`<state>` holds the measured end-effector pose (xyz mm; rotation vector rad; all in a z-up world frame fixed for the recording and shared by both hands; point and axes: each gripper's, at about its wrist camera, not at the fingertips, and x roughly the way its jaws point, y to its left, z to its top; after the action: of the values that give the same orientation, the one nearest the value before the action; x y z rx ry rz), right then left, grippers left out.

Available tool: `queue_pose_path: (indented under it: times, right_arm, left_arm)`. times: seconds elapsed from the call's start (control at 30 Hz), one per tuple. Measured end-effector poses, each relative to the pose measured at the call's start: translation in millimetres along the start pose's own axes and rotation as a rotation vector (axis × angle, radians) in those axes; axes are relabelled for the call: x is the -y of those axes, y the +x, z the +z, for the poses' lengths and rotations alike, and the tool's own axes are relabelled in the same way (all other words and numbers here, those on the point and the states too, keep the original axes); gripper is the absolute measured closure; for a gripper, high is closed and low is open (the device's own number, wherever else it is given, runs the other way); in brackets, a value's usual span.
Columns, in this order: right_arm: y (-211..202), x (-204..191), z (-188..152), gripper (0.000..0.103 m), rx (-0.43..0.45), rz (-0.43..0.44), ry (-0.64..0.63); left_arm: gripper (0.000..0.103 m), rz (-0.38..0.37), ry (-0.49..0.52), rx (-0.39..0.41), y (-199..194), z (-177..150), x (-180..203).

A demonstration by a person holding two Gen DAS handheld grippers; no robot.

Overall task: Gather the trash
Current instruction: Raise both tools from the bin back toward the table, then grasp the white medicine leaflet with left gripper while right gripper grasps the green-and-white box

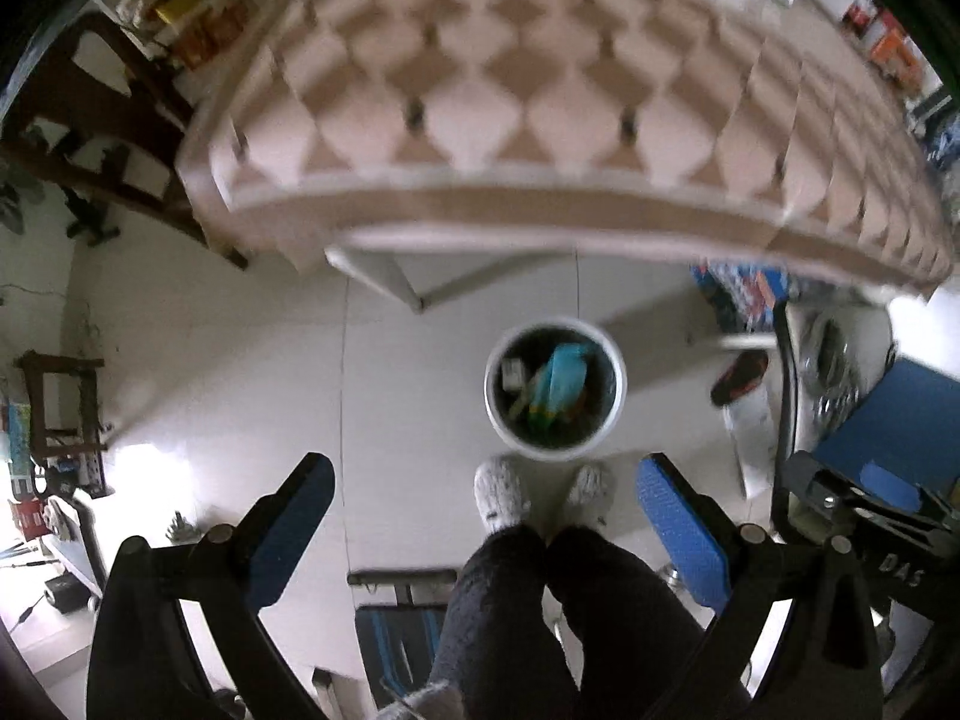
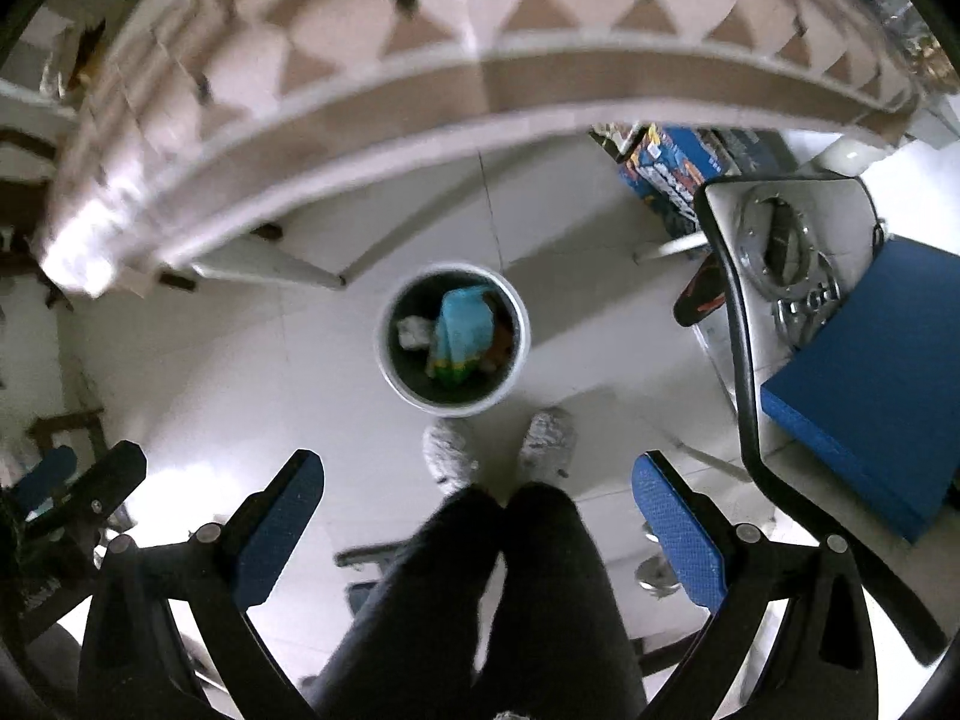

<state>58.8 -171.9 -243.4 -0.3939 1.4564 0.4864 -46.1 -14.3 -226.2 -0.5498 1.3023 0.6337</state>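
I am holding both tools out over the floor (image 1: 240, 360), pointing down. My left hand-held gripper (image 1: 486, 516) has its two blue-padded fingers (image 1: 681, 531) spread wide apart with nothing between them, and my right hand-held gripper (image 2: 477, 510) is spread just as wide and carries nothing either. Below them stands the white trash bin (image 1: 615, 414), on the floor just beyond my slippered feet (image 1: 501, 492) and near the edge of the desk (image 1: 540, 216) with its patterned cloth, which fills the far part of both views. Inside the bin lie a light blue wrapper (image 2: 462, 324) with a green and yellow end, and to its left a crumpled white scrap (image 2: 414, 333). To the right is a blue board (image 2: 864, 384).
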Motion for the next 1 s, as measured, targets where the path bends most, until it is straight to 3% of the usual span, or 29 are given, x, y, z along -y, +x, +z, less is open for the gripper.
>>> queue_pose_path:
  times: [0.2, 0.4, 0.6, 0.83, 1.0]
  right_arm:
    - [-70.2, 8.9, 58.3, 0.0, 0.1, 0.056, 0.102]
    - [-114.0, 34.7, 163.5, 0.0, 0.163, 0.015, 0.093]
    - [-130.4, 70.4, 309.7, 0.0, 0.169, -0.089, -0.006]
    - [-122.9, 89.8, 504.5, 0.0, 0.145, -0.24, -0.187]
    - [-104.6, 77.4, 601.1, 0.0, 0.107, -0.354, -0.364]
  left_arm:
    - [0.0, 0.053, -0.016, 0.115, -36.7, 71.6, 18.2]
    - [0.0, 0.08, -0.004, 0.176, -44.2, 166.0, 56.8]
    - [0.0, 0.137, -0.003, 0.163, -28.9, 270.0, 111.5]
    - [0.0, 0.195, 0.019, 0.088, 10.5, 381.9, 179.7]
    - [0.0, 0.236, 0.061, 0.06, 37.3, 441.1, 208.4]
